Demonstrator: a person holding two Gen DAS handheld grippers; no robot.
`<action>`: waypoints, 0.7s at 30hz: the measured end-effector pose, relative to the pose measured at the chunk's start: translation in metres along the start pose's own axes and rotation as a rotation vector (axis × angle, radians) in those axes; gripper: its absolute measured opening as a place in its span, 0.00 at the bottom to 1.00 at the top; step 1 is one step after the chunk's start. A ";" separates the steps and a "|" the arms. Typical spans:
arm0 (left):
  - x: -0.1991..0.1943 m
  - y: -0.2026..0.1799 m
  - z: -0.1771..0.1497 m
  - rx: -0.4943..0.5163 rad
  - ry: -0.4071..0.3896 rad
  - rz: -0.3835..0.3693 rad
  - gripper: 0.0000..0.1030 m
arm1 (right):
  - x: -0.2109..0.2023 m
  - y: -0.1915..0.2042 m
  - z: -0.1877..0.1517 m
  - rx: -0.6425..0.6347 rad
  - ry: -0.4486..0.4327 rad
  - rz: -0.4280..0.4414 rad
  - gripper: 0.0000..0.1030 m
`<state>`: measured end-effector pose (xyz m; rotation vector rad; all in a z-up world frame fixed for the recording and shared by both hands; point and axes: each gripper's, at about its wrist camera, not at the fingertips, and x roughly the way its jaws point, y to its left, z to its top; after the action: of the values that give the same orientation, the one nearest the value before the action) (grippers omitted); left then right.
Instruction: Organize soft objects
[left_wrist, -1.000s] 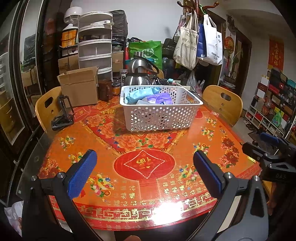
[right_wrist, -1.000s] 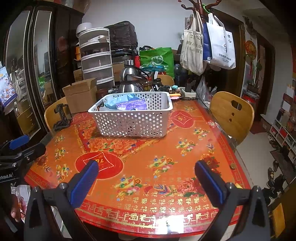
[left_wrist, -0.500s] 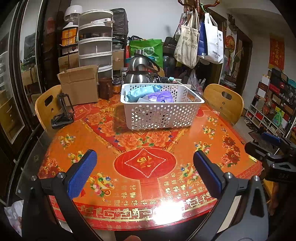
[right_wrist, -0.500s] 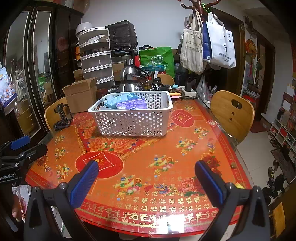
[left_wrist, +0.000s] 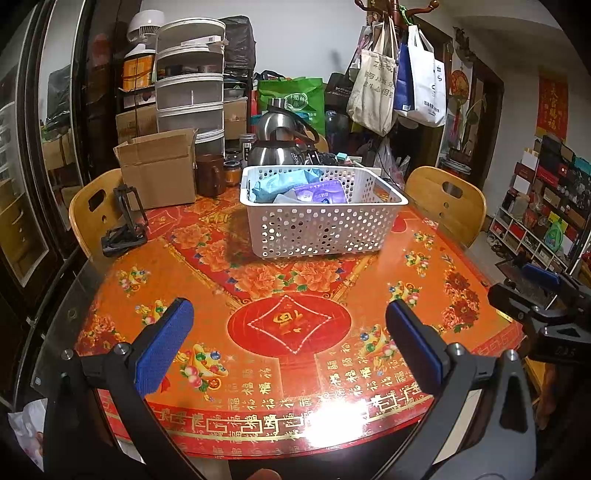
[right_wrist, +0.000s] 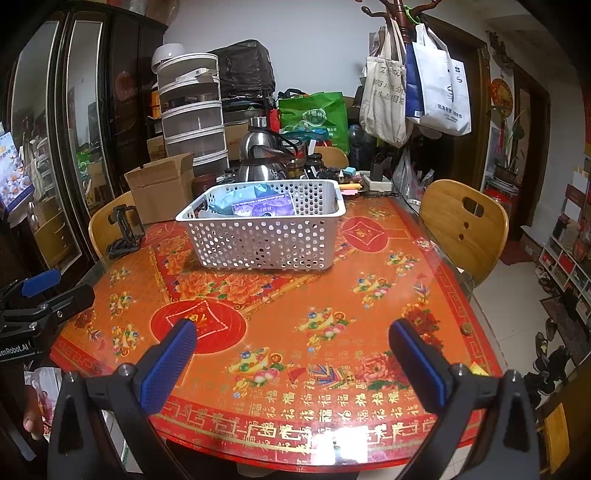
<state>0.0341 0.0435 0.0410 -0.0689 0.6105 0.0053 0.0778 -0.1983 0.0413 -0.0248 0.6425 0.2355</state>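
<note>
A white perforated basket stands at the far middle of the red and orange table. Inside it lie soft packets, a light blue one and a purple one. My left gripper hangs open over the table's near edge, well short of the basket, nothing between its blue pads. My right gripper is open too and empty, over the near right side of the table. Each gripper shows at the edge of the other's view.
A cardboard box, a brown mug and metal kettles crowd the far edge behind the basket. A black phone stand sits at the left. Wooden chairs flank the table. Bags hang on a rack.
Both grippers have drifted back slightly from the basket; they stay open and empty. Nothing on the table has moved.
</note>
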 end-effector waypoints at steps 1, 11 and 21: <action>0.000 0.001 0.000 0.002 0.000 0.003 1.00 | 0.000 0.000 0.000 0.001 0.001 0.001 1.00; 0.002 0.001 0.000 0.004 0.002 0.002 1.00 | 0.000 -0.001 0.000 -0.001 0.002 0.000 1.00; 0.002 0.001 0.000 0.003 0.005 0.002 1.00 | 0.000 -0.001 0.000 -0.001 0.003 0.000 1.00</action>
<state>0.0357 0.0442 0.0395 -0.0653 0.6151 0.0066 0.0782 -0.1994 0.0412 -0.0256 0.6451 0.2361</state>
